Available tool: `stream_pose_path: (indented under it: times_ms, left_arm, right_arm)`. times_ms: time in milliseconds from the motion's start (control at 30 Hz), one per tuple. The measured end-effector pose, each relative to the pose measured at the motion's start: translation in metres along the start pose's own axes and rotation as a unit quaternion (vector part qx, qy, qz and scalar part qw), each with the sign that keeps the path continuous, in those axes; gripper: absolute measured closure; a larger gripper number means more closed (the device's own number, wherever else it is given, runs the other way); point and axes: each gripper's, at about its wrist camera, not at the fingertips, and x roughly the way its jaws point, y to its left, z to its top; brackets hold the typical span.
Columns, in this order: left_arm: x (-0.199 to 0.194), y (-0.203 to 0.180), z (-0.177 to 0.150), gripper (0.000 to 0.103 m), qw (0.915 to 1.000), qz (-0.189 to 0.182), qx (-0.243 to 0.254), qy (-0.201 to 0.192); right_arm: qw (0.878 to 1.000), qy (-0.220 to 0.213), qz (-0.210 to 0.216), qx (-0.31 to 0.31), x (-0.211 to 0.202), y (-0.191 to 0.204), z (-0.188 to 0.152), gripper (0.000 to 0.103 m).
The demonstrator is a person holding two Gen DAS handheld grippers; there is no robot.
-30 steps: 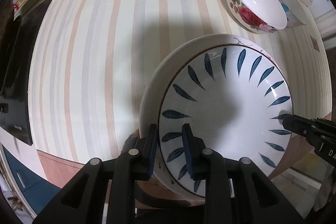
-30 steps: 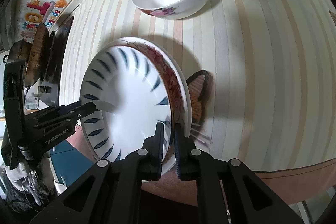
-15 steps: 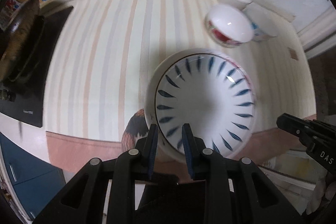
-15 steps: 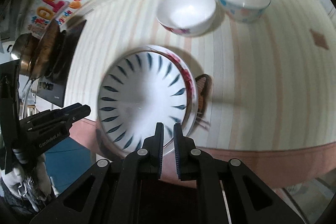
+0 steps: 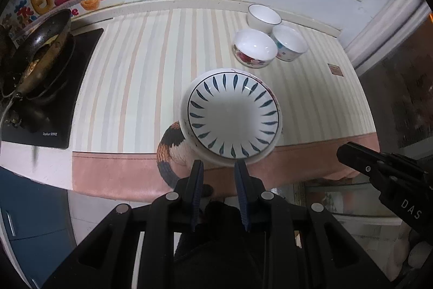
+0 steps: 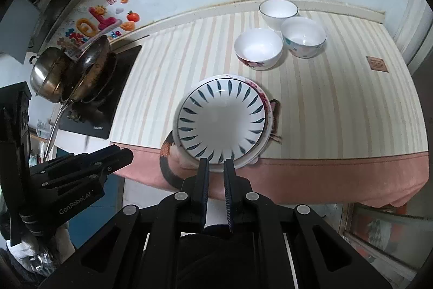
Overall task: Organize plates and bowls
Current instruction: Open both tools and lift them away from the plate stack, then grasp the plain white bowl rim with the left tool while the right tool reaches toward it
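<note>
Both tongs hang above the near edge of the worktop (image 5: 130,88), empty: the left tongs (image 5: 218,167) keep a narrow gap with nothing in it, and the right tongs (image 6: 216,164) are pressed almost together, also gripping nothing. Just beyond their tips, at the centre of each frame, the blue-leaf plate (image 5: 232,113) sits stacked on a flowered plate (image 6: 263,99) by the worktop's front edge, partly covering a butterfly-patterned mat (image 5: 169,145). The plate stack looks finished, and neither tool touches it. Three bowls (image 5: 254,48) remain loose, clustered in the upper right, mouths upward. The likely next step is nesting them, which calls for widening one pair of tongs and reaching toward the upper right for a rim. Plates and bowls are round, so no long axis matters; all face up and lie flat.
</note>
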Motion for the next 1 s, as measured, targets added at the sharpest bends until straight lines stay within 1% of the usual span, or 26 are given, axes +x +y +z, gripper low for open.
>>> stream_pose_path:
  times_ms: [267, 433, 533, 567, 600, 633, 667, 700, 800, 867, 900, 1000]
  left_arm:
    - [-0.015, -0.003, -0.019, 0.082, 0.9999, 0.003, 0.013, -0.008]
    - [-0.014, -0.006, -0.014, 0.081, 0.9999, 0.003, 0.013, -0.009]
    - [-0.006, -0.01, -0.001, 0.075, 0.9999, 0.001, 0.008, -0.007]
    - [0.0, -0.012, 0.008, 0.075, 0.9999, 0.002, 0.006, -0.011]
    - [0.006, -0.013, 0.016, 0.075, 0.9999, 0.003, 0.001, -0.01]
    - [0.012, -0.014, 0.025, 0.075, 0.9999, 0.0, -0.005, -0.009]
    - [0.017, -0.015, 0.034, 0.075, 0.9999, -0.002, -0.011, -0.009]
    - [0.026, -0.017, 0.049, 0.075, 0.9998, 0.0, -0.018, -0.012]
    - [0.052, -0.026, 0.089, 0.075, 0.9995, 0.012, -0.028, -0.013]
    - [0.071, -0.029, 0.114, 0.075, 0.9991, 0.013, -0.039, -0.009]
    - [0.086, -0.03, 0.133, 0.075, 0.9988, 0.013, -0.047, -0.003]
    - [0.126, -0.03, 0.17, 0.075, 0.9974, 0.009, -0.068, 0.02]
  right_arm:
    - [1.0, -0.011, -0.002, 0.015, -0.021, 0.011, -0.034, 0.091]
    - [1.0, -0.013, 0.0, 0.021, -0.023, 0.005, -0.034, 0.091]
    - [1.0, -0.008, 0.005, 0.027, -0.019, -0.003, -0.024, 0.09]
    - [1.0, -0.004, 0.003, 0.031, -0.016, -0.007, -0.019, 0.085]
    - [0.999, -0.001, 0.003, 0.034, -0.013, -0.013, -0.013, 0.075]
    - [0.999, -0.001, 0.005, 0.037, -0.01, -0.016, -0.007, 0.07]
    - [0.999, -0.002, 0.008, 0.04, -0.007, -0.022, 0.0, 0.062]
    - [0.999, -0.005, 0.009, 0.046, -0.003, -0.03, 0.009, 0.06]
    - [0.998, -0.009, 0.006, 0.059, 0.014, -0.054, 0.039, 0.06]
    - [0.997, -0.006, 0.005, 0.072, 0.031, -0.074, 0.066, 0.06]
    - [0.997, -0.008, 0.005, 0.076, 0.041, -0.085, 0.082, 0.06]
    - [0.996, -0.002, 0.003, 0.09, 0.079, -0.117, 0.129, 0.06]
